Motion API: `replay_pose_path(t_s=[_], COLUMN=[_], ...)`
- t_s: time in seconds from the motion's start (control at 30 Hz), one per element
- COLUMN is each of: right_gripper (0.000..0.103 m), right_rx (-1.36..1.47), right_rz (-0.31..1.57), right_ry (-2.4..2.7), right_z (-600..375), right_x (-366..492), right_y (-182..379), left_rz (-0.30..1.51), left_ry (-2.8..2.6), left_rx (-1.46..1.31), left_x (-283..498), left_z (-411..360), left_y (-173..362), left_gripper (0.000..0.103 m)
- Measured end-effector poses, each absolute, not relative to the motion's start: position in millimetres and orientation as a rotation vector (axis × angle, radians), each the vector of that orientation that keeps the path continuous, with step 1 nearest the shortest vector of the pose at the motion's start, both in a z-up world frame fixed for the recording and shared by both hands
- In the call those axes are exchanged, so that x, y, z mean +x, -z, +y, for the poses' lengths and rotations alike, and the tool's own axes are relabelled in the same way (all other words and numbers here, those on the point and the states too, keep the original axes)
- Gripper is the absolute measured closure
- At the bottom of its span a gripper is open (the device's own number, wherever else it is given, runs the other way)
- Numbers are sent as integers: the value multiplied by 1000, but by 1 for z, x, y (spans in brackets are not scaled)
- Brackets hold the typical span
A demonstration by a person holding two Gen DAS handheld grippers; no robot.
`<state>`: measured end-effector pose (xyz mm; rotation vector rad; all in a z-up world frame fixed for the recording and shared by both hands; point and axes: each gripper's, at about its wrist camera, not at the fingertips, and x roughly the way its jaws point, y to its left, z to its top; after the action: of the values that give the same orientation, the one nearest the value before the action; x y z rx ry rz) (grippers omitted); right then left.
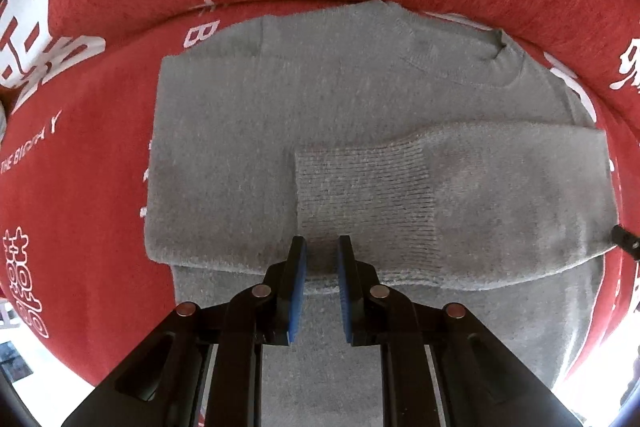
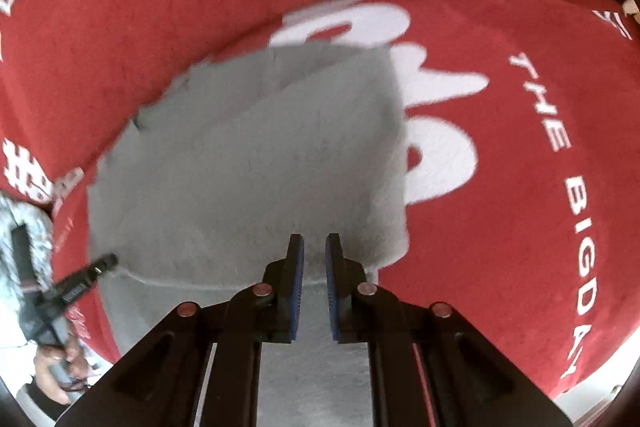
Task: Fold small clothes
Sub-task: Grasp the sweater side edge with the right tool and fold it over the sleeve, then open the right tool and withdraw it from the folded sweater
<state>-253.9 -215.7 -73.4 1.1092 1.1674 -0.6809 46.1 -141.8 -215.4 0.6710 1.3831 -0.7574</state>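
A small grey knit sweater [image 1: 320,99] lies flat on a red cloth. One sleeve is folded across its body, and the ribbed cuff [image 1: 364,187] lies flat near the middle. My left gripper [image 1: 322,247] points straight down over the cuff's lower edge. Its blue pads stand a narrow gap apart with no cloth pinched between them. In the right wrist view the sweater [image 2: 248,167] is blurred. My right gripper [image 2: 314,241] hangs shut over its near right part with nothing visibly in its jaws. Its dark tip [image 1: 624,241] also shows beside the sleeve's folded right end.
The red cloth [image 2: 500,187] has large white lettering and spreads well beyond the sweater on all sides. At the left edge of the right wrist view are the left gripper [image 2: 106,262], a person's hand [image 2: 56,359] and a fuzzy pale sleeve [image 2: 16,227].
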Motion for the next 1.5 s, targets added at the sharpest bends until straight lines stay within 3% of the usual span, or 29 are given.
replay_pose_path(t_s=[0.17, 0.77, 0.97, 1.0, 1.03, 1.07, 1.1, 1.3, 1.37, 1.43, 1.5], right_gripper=[94, 89, 81, 79, 77, 76, 73, 58, 49, 30, 22], right_rx=[1131, 1229, 1256, 1260, 1264, 1268, 1270, 1278, 1276, 1262, 1219], right_rz=[1181, 1175, 1164, 1161, 1158, 1156, 1155, 1151, 1149, 1142, 1151], right_ry=[686, 687, 661, 660, 658, 656, 653, 627, 624, 624, 637], right_z=[-210, -183, -176, -175, -175, -174, -174, -169, -167, -166, -164], right_x=[-260, -269, -268, -269, -269, -270, -270, -267, -266, -265, -263], right_y=[91, 55, 53, 53, 53, 53, 54, 55, 54, 51, 47], left_rz=[1383, 1408, 1437, 1440, 1437, 1417, 1396, 1373, 1363, 1376, 1388], left_ry=[763, 792, 784, 781, 781, 776, 773, 817, 809, 798, 784], left_rx=[673, 707, 725, 723, 719, 707, 702, 746, 755, 747, 739], left_x=[45, 29, 19, 17, 16, 14, 14, 3, 2, 5, 8], left_z=[-142, -124, -122, -121, -121, -120, -120, -124, -124, -121, -119], left_y=[214, 193, 192, 192, 191, 188, 185, 178, 177, 179, 182], left_gripper=[86, 86, 86, 69, 26, 7, 0, 0, 0, 0, 0])
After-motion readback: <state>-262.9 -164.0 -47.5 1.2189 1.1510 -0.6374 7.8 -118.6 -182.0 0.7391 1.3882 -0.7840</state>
